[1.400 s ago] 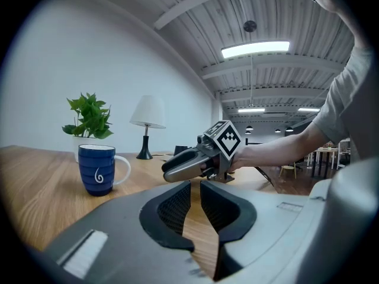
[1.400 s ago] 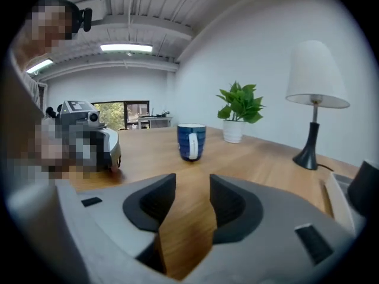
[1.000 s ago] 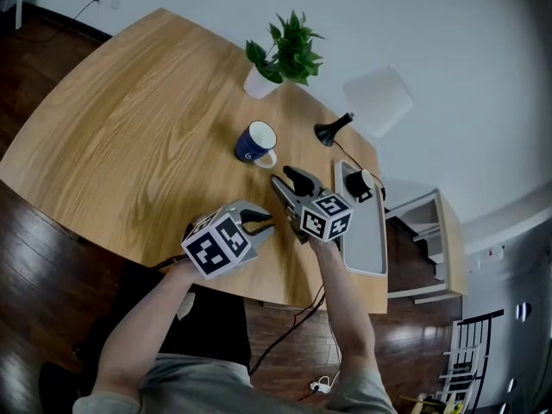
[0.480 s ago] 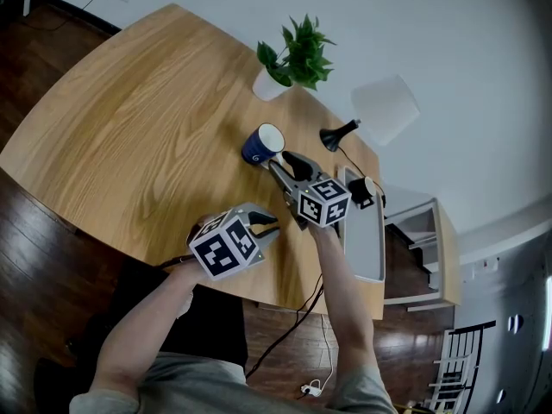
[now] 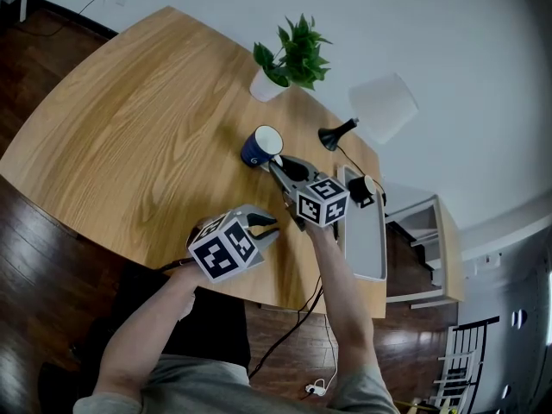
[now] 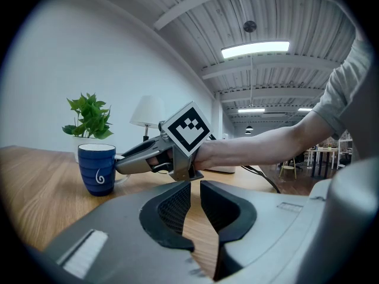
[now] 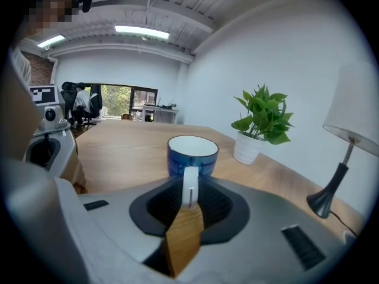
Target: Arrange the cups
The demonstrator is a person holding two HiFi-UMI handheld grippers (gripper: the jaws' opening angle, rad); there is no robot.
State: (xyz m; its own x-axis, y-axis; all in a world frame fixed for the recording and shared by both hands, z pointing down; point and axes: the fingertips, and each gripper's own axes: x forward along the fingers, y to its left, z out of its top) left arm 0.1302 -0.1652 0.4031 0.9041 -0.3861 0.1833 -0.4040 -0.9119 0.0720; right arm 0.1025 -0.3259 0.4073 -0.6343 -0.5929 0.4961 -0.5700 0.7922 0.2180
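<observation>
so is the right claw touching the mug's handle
Touching. The right gripper view shows the right claw shut on the white handle of the blue mug.

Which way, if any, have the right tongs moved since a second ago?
Yes: right tongs advanced toward the plant pot, just closing on the mug handle.

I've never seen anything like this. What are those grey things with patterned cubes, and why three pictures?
No robot: a person holds a hand-held gripper in each hand. One picture comes from a camera on the person's head, looking down; the others from cameras riding on each gripper. On the table stand a blue mug, a plant and a lamp. The right hand-held gripper has just closed its jaws on the mug's white handle; the left hand-held gripper is empty, jaws slightly apart.
</observation>
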